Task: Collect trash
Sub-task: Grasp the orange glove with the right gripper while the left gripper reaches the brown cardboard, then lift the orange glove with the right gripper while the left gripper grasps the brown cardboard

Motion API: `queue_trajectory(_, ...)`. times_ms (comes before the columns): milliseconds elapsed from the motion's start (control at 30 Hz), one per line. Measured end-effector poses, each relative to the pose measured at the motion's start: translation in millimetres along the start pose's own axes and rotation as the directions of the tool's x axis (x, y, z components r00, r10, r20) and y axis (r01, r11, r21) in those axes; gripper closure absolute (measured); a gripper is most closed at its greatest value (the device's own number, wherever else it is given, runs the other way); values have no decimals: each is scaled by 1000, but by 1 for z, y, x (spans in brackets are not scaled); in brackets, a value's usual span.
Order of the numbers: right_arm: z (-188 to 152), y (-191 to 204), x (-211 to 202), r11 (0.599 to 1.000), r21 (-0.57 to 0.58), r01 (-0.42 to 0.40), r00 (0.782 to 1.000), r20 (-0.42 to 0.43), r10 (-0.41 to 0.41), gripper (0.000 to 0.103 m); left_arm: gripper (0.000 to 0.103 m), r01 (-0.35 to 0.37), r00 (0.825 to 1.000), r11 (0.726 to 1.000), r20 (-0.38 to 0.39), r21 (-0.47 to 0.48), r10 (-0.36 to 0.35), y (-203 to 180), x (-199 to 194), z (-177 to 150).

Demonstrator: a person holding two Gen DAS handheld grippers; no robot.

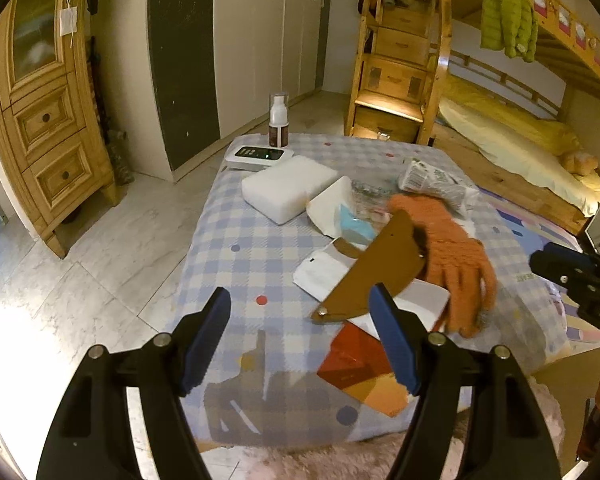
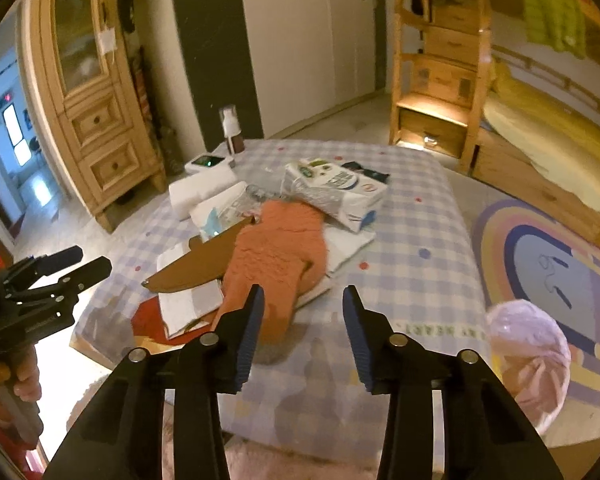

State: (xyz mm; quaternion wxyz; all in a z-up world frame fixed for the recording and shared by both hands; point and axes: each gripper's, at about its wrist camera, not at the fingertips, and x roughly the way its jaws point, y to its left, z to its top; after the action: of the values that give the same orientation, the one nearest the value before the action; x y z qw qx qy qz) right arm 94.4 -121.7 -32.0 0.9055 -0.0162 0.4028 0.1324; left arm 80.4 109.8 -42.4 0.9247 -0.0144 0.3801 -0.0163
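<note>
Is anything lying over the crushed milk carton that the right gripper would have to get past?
Yes. The orange glove lies between the right gripper and the milk carton, overlapping the carton's near edge.

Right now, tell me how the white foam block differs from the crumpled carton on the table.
The white foam block is plain, smooth and keeps its boxy shape; the crumpled carton is printed and dented. The foam block lies clear of the pile, while the carton touches the orange glove. Both rest on the checked tablecloth.
</note>
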Motion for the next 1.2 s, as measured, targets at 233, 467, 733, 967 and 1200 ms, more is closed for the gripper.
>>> queue_trajectory(233,12,10,46,999,-35,-11,997,-76,8,60,33,-1,1000,1000,-26,9,2,-2,16,3)
queue_trajectory(467,9,18,68,999,-46,-24,991,-132,18,78,33,-11,1000,1000,-27,13,11,0,15,1)
queue_trajectory(733,36,19,27,996,-73,-48,999,1,48,88,33,-4,1000,1000,-16,19,5,0,7,-1)
queue_trajectory(967,48,6,-50,997,-71,-29,989,145,40,88,33,39,998,997,-42,66,-36,-11,12,-5)
queue_trajectory(1200,15,-23,-56,999,-20,37,995,97,-35,88,33,118,991,985,-80,123,-109,-25,41,1)
